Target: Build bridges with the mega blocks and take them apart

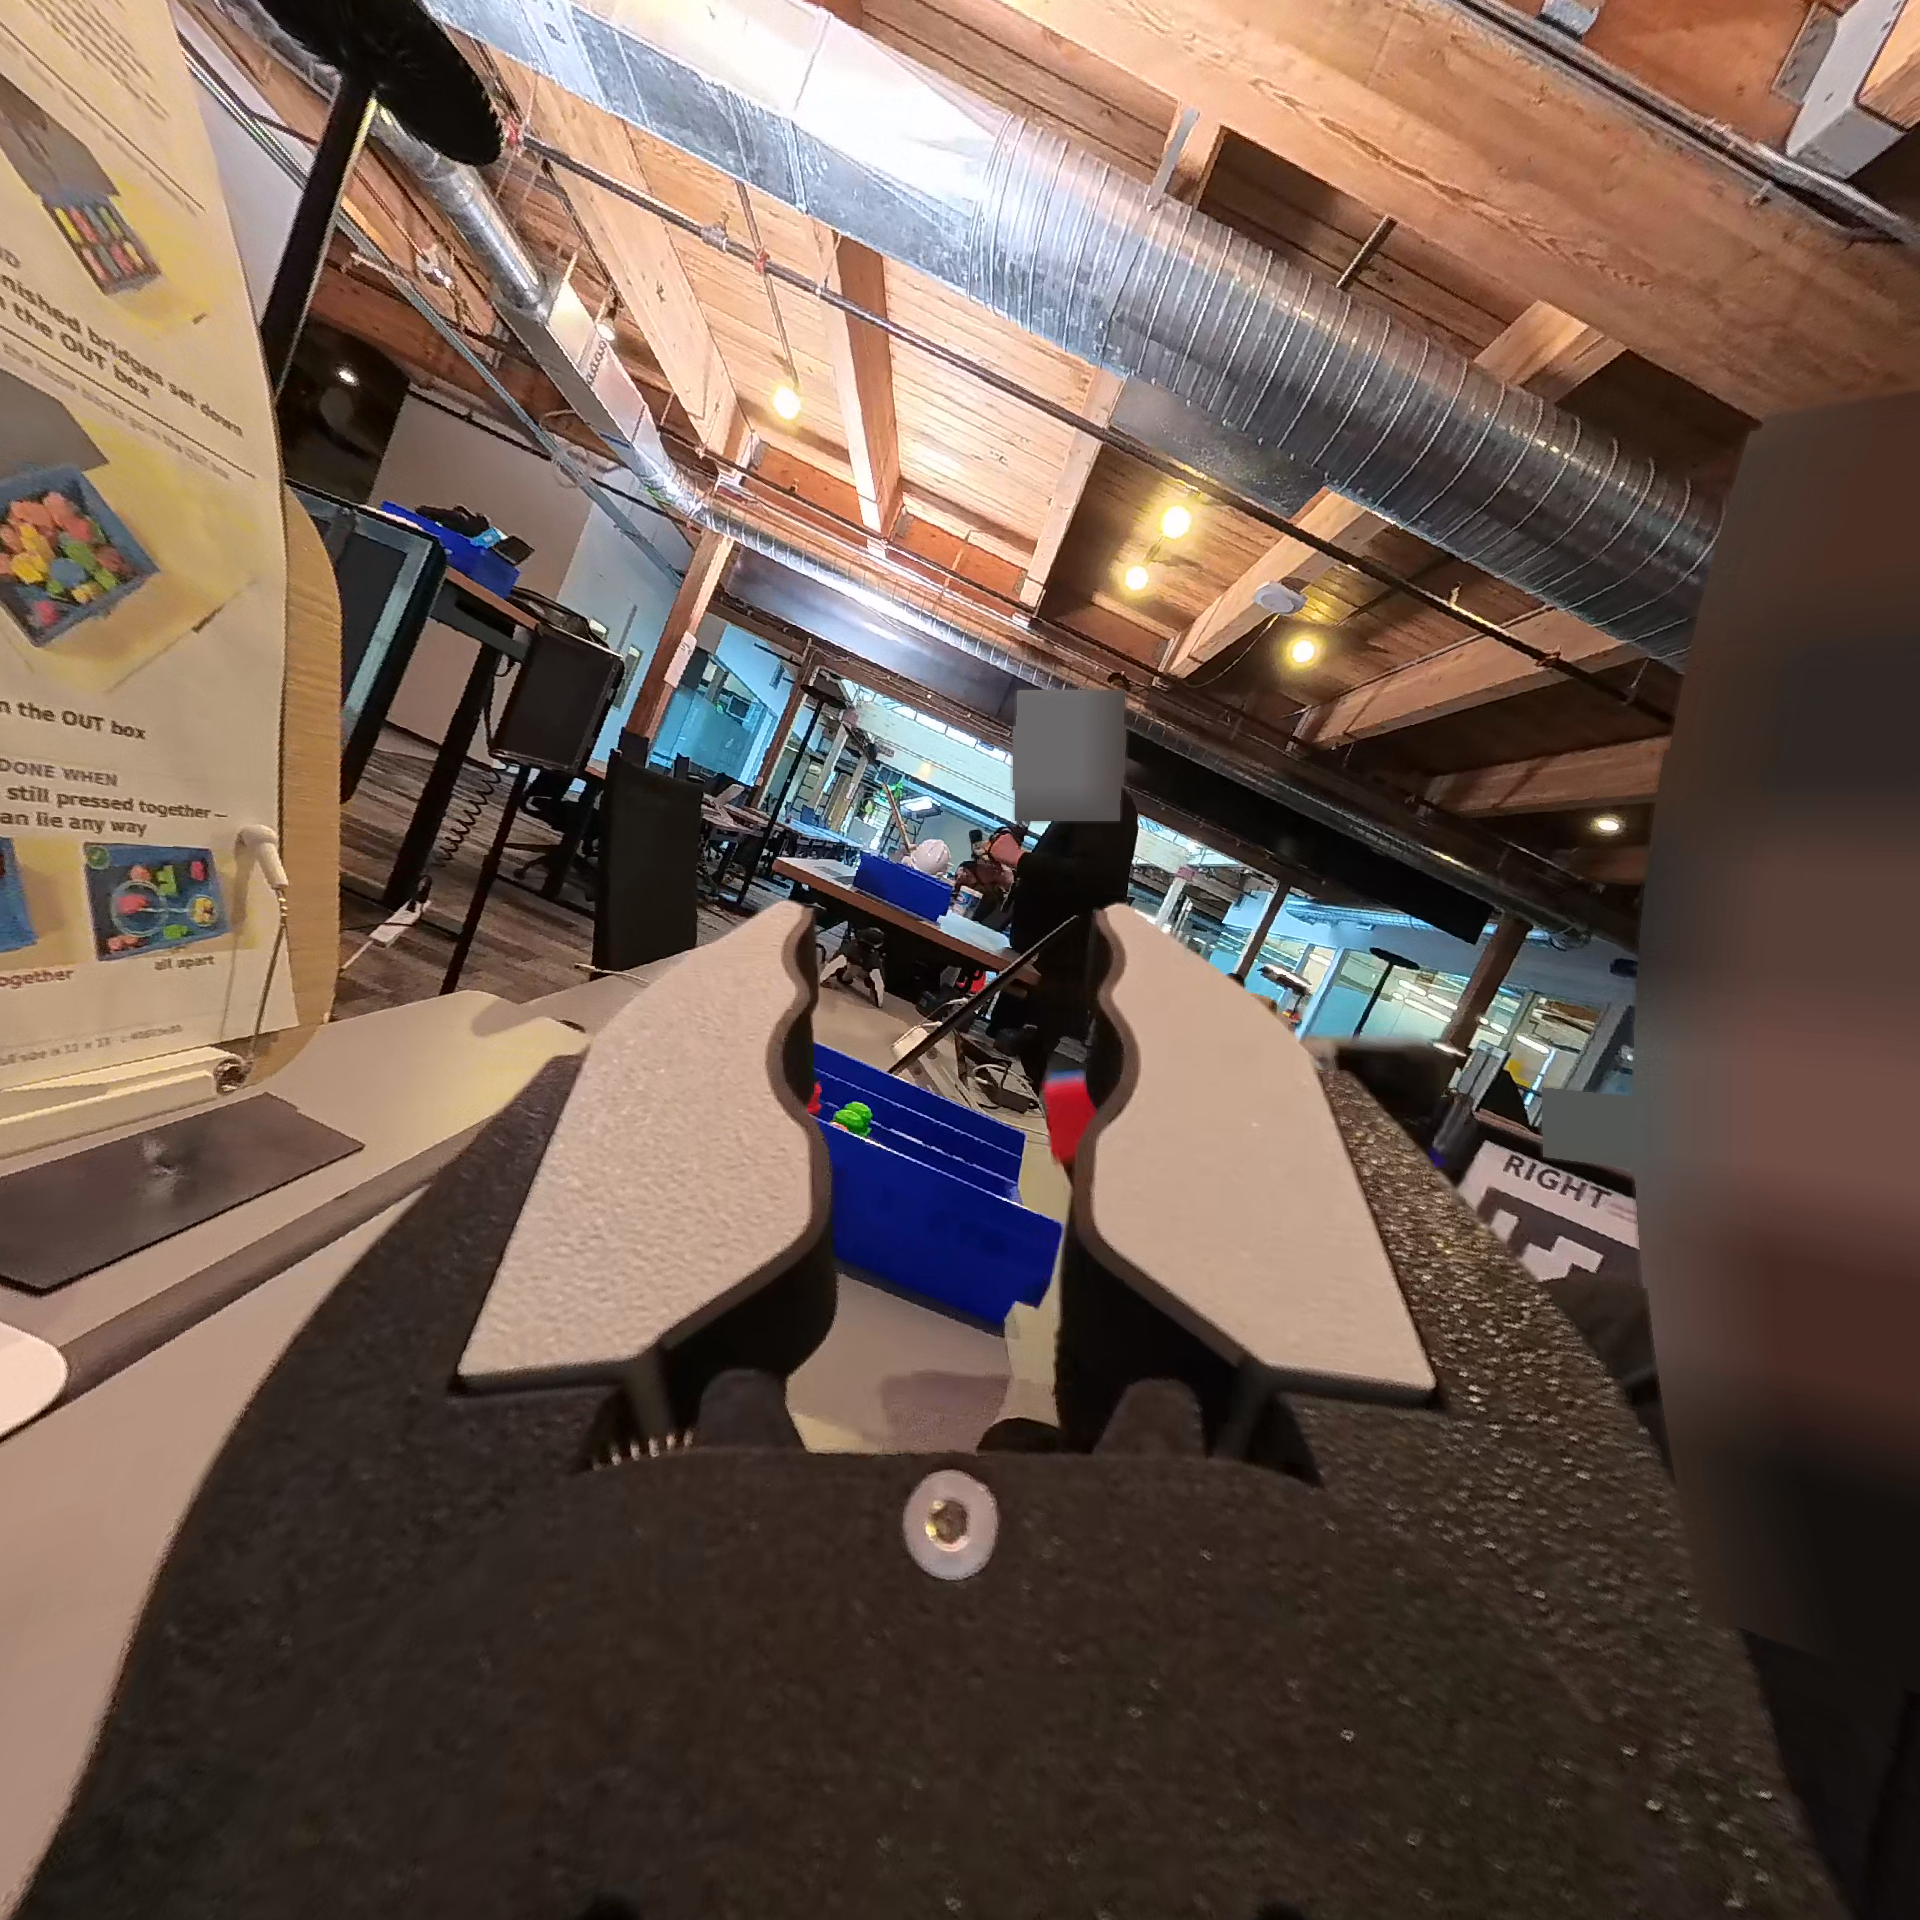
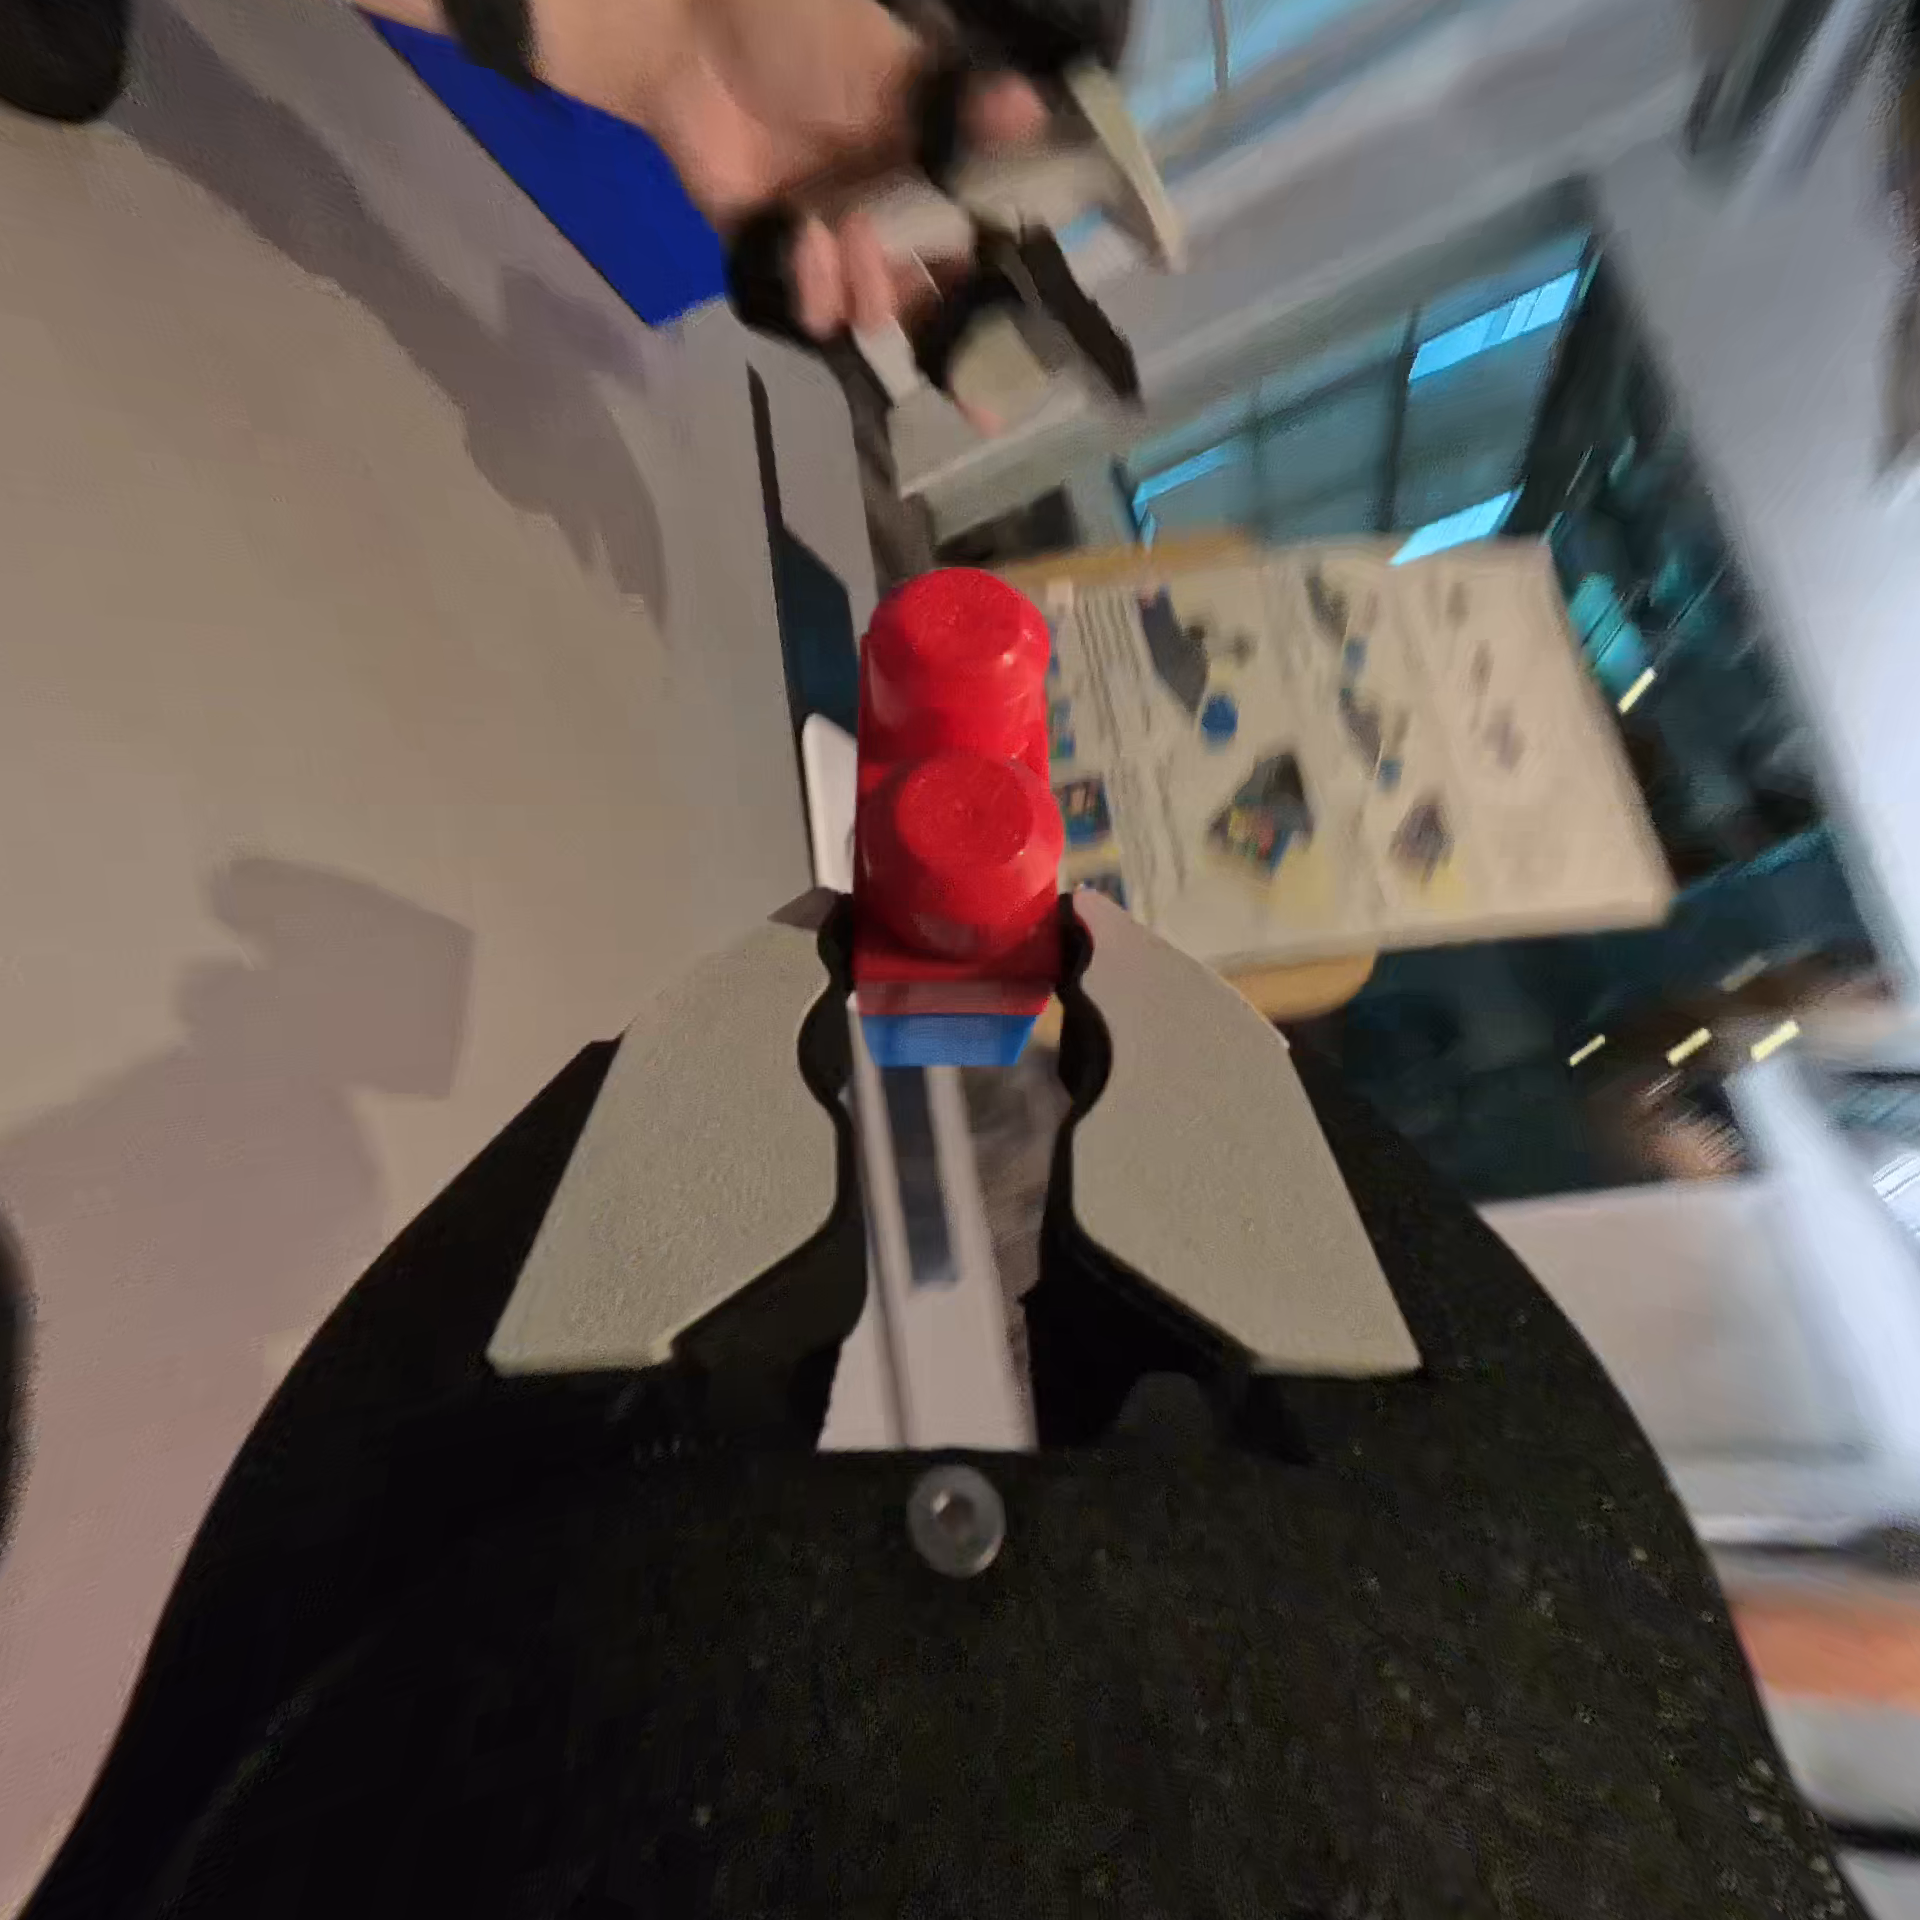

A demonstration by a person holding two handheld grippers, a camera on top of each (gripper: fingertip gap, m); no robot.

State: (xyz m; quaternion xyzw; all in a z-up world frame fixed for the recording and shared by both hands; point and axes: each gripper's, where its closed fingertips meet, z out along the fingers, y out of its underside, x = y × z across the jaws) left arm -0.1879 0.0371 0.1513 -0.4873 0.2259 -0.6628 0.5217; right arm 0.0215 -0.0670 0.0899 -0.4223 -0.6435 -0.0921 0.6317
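- The right hand-held gripper [image 2: 954,961] squeezes a red block [image 2: 951,790] stuck on a blue block [image 2: 945,1039].
- The left hand-held gripper [image 1: 951,961] is open and holds nothing, above a blue box [image 1: 935,1216].

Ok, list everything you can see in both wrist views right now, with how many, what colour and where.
Red block: one, red, clamped between the right gripper's fingers, two studs showing.
Blue block: one, blue, joined under the red block.
Blue bin: one, blue, on the table ahead of the left gripper.
Green block: one, green, inside the bin.
Instruction sheet: one, white, standing at the table's left.
Table: one, grey.
Left gripper: open, empty.
Right gripper: shut on the red block.
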